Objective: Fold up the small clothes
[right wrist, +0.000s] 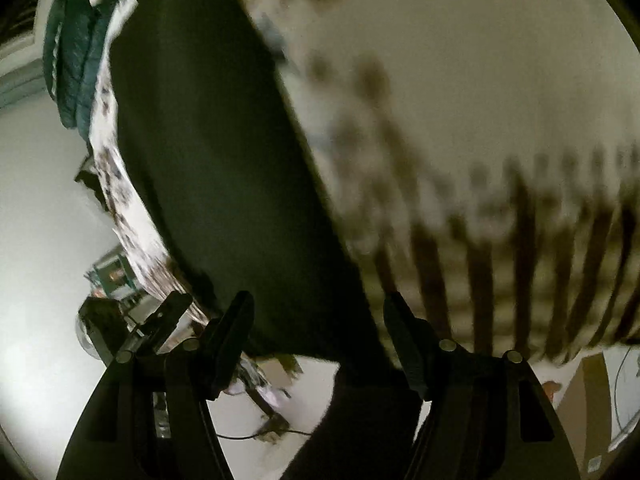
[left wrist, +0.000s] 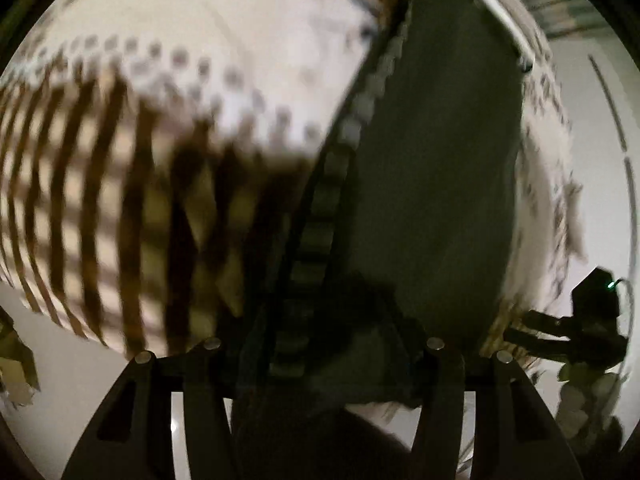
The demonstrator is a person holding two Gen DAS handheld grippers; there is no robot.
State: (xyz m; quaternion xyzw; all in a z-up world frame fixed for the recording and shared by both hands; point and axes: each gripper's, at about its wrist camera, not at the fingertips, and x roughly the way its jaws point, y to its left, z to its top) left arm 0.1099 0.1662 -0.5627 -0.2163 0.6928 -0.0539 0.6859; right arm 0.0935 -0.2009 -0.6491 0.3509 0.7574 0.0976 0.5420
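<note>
Left wrist view: no legible writing; left gripper (left wrist: pixel 320 364) grips dark garment (left wrist: pixel 432 160); right gripper (right wrist: pixel 320 320) jaws apart around it.

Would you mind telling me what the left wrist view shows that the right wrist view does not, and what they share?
Only the left wrist view shows a toothed zipper strip running up the dark garment, and the right tongs off to the side, apparently at the patterned cloth's edge. Only the right wrist view shows a teal quilted item at the top left and the left tongs low on the left. Both share the dark garment lying on a white cloth with brown stripes, blurred in each.
</note>
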